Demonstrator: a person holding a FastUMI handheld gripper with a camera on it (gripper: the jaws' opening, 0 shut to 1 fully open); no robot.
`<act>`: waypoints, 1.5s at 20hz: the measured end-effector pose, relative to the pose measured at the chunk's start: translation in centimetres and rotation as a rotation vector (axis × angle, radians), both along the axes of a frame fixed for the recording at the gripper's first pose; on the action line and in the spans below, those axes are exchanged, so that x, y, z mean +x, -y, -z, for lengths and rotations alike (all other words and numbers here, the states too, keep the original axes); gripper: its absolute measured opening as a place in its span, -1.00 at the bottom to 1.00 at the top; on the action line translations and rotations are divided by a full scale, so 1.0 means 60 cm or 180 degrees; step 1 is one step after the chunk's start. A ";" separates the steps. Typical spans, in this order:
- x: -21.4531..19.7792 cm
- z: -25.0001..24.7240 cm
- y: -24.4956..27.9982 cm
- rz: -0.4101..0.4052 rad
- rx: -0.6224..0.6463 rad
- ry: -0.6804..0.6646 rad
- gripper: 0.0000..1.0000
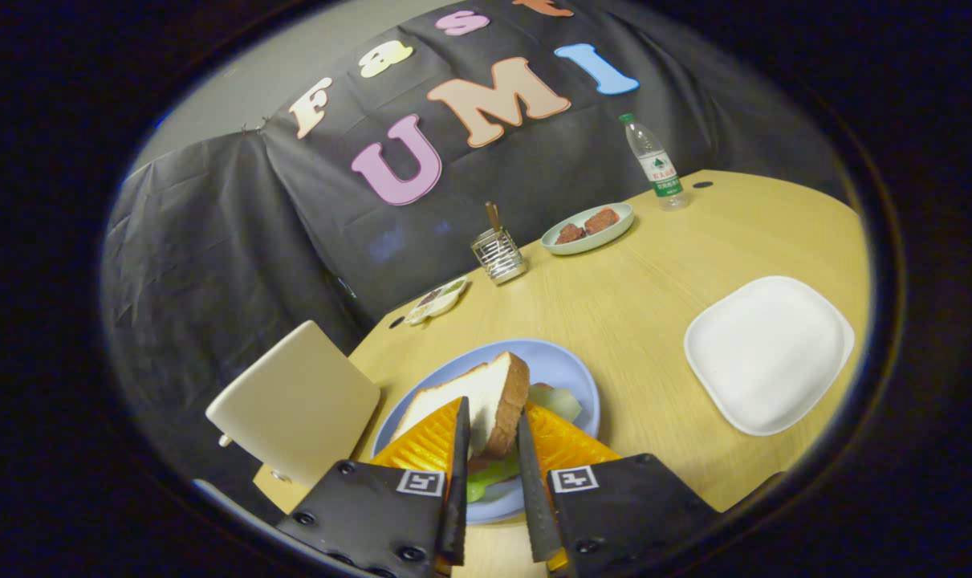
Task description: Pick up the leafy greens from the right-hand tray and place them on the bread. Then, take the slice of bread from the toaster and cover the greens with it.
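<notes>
- Gripper (pixel 492 429): tilted down over the table edge, both fingers (pixel 459 474) pressed on the sides of a slice of bread (pixel 473 401), which stands on edge between them.
- Blue plate (pixel 566 369): under the held slice, just ahead of the fingers.
- Leafy greens (pixel 486 480): pale green, lying on the plate beneath the slice; more green (pixel 556 399) shows beside the slice's crust. Whether another slice lies under them cannot be told.
- White tray (pixel 766 353): square, on the wooden table (pixel 638 305), well apart from the plate.
- Toaster (pixel 297 405): cream-coloured, just beside the plate.
- Beyond, near the wall: wire holder (pixel 498 255), small dish (pixel 437 301), plate with reddish-brown pieces (pixel 587 227), water bottle (pixel 654 164).
</notes>
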State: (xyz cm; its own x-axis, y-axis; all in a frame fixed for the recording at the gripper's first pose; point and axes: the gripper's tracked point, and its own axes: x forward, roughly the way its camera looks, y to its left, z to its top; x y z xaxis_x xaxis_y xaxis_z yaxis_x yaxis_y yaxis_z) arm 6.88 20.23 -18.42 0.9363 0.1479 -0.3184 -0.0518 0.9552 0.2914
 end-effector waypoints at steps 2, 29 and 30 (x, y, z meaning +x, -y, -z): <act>0.002 -0.003 0.009 0.0010 -0.0076 0.0033 -0.02; -0.025 -0.417 0.147 0.0321 -0.1356 0.1567 1.00; -0.031 -0.409 0.149 0.0289 -0.1319 0.1558 1.00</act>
